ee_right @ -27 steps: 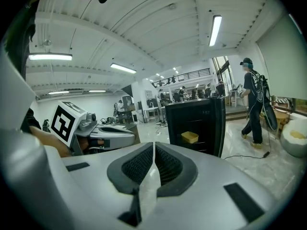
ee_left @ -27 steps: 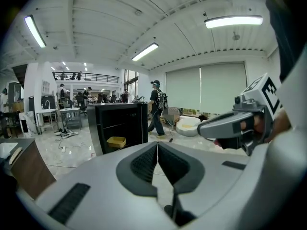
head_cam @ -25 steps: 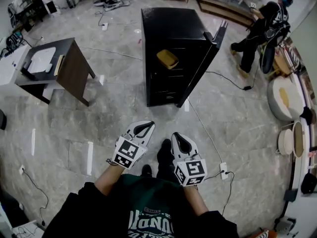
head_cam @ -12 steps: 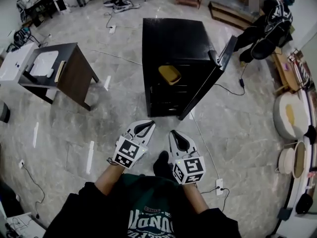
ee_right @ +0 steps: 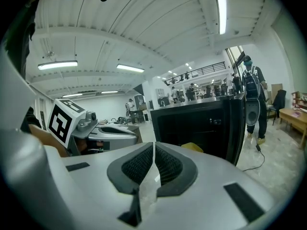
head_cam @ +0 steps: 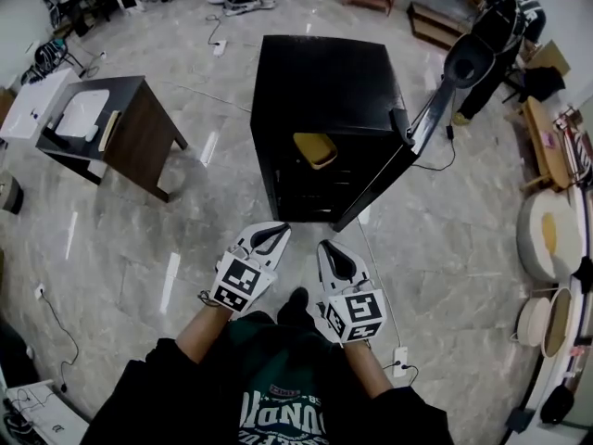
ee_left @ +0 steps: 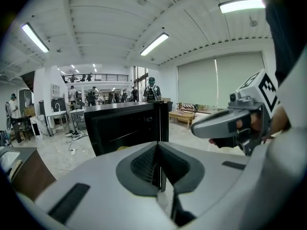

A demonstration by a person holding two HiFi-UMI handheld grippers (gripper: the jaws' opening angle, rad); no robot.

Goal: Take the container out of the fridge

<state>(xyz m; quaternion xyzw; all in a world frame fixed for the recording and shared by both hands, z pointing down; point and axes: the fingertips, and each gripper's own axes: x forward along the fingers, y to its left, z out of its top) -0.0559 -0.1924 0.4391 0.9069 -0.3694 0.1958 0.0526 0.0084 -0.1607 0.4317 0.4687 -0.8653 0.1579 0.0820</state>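
A low black fridge (head_cam: pixel 320 86) stands on the floor ahead with its door (head_cam: pixel 435 100) swung open to the right. A yellow container (head_cam: pixel 315 148) sits on a shelf inside, and its yellow edge (ee_right: pixel 193 147) shows in the right gripper view. My left gripper (head_cam: pixel 271 237) and right gripper (head_cam: pixel 335 260) are held side by side in front of my body, well short of the fridge. Both are shut with nothing between the jaws. In the left gripper view the fridge (ee_left: pixel 127 128) lies straight ahead.
A dark wooden table (head_cam: pixel 111 133) with a white tray stands to the left. A person (head_cam: pixel 496 35) stands behind the open door. Cables and a power strip (head_cam: pixel 400 358) lie on the marble floor to my right. Round baskets (head_cam: pixel 547 248) line the right wall.
The fridge has come closer and sits lower in the head view as I step toward it. Both grippers keep their pose, shut and side by side.
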